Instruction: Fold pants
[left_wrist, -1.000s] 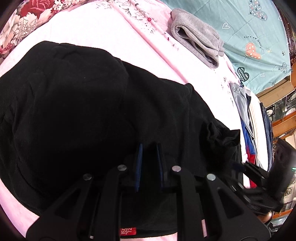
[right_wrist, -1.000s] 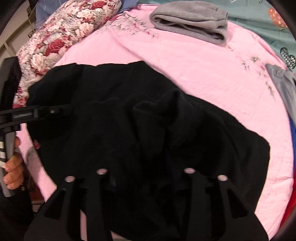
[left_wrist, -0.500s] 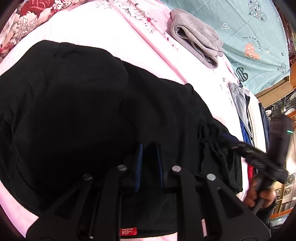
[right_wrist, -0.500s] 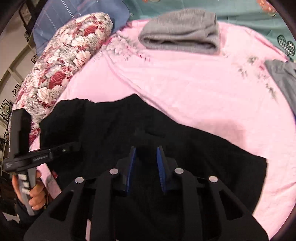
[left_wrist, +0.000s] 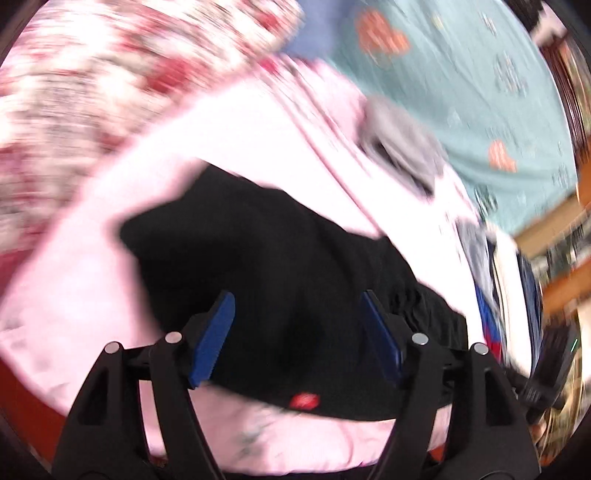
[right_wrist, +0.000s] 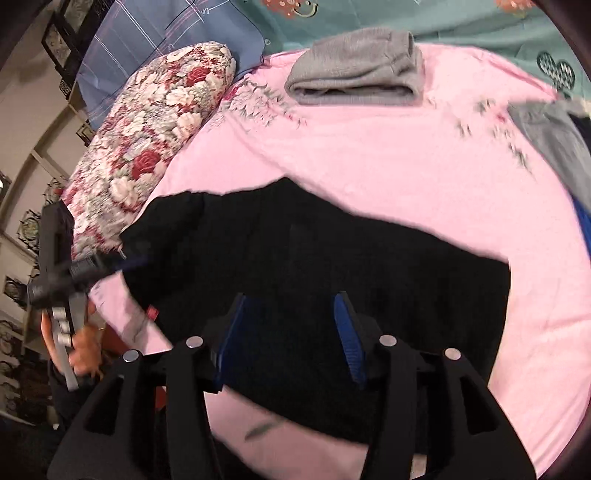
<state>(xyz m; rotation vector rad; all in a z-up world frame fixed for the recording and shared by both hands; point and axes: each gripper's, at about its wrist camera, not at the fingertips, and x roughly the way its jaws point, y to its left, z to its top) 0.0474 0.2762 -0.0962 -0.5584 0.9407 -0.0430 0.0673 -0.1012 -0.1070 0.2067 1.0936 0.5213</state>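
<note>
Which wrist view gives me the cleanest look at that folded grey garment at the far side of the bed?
The right wrist view: the folded grey knit garment lies sharp and whole on the pink floral bedsheet, folds visible. The left wrist view shows it only as a motion-blurred grey smear at the sheet's far edge.

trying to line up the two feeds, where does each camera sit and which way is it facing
Left wrist: on the left gripper, looking forward along its open blue fingers over the black pants on the pink sheet; blurred; the other gripper's handle edges in at right.
Right wrist: on the right gripper, also open, above the pants; the left gripper and the hand holding it show at left.
Shared: the pants, pink sheet, folded grey garment, floral pillow.
</note>
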